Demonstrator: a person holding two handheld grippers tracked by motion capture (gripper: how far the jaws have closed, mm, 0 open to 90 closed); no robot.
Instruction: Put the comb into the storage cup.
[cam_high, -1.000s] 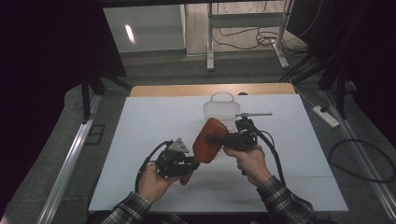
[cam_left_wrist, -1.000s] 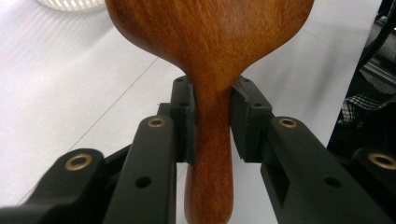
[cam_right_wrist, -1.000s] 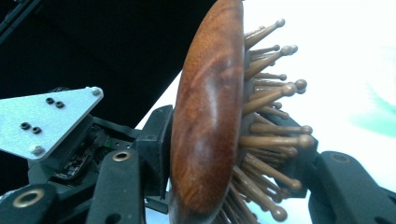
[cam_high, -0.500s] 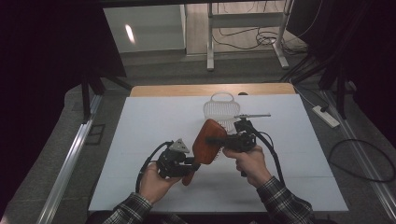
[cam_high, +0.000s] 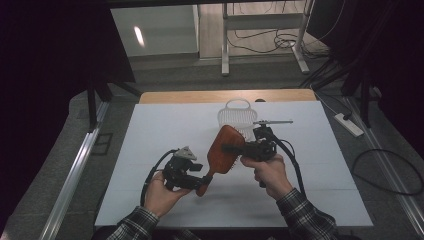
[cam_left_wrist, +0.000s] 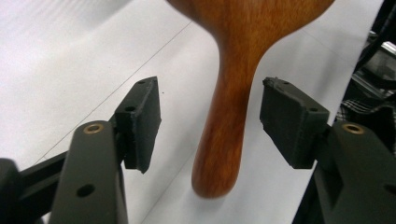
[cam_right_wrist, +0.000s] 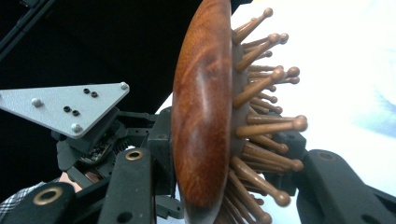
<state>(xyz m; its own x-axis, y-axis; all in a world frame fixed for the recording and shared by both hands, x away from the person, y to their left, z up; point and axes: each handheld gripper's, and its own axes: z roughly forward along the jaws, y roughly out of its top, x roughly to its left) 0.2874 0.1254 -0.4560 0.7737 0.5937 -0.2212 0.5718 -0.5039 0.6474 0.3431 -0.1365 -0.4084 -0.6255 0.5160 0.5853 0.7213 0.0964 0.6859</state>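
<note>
A brown wooden hairbrush (cam_high: 226, 150) hangs over the white table top (cam_high: 165, 135), its handle pointing toward the person's left hand. My right gripper (cam_high: 231, 148) is shut on the brush head (cam_right_wrist: 201, 116), one jaw on the smooth back and the other among the wooden bristles (cam_right_wrist: 266, 126). My left gripper (cam_high: 204, 179) is open. Its jaws have just been opening, and the handle (cam_left_wrist: 229, 116) stands between the pads (cam_left_wrist: 142, 121) with a gap on each side. The left gripper's grey plate (cam_right_wrist: 70, 107) shows behind the brush in the right gripper view.
A pale ribbed plastic object with a loop handle (cam_high: 236, 115) lies just beyond the brush, with a thin metal rod (cam_high: 273, 121) at its right. A wooden strip (cam_high: 225, 96) edges the table's far side. Cables lie on the floor at right (cam_high: 385, 170).
The left gripper's jaws have spread apart and let go of the brush handle. The right gripper still holds the brush head in the same place.
</note>
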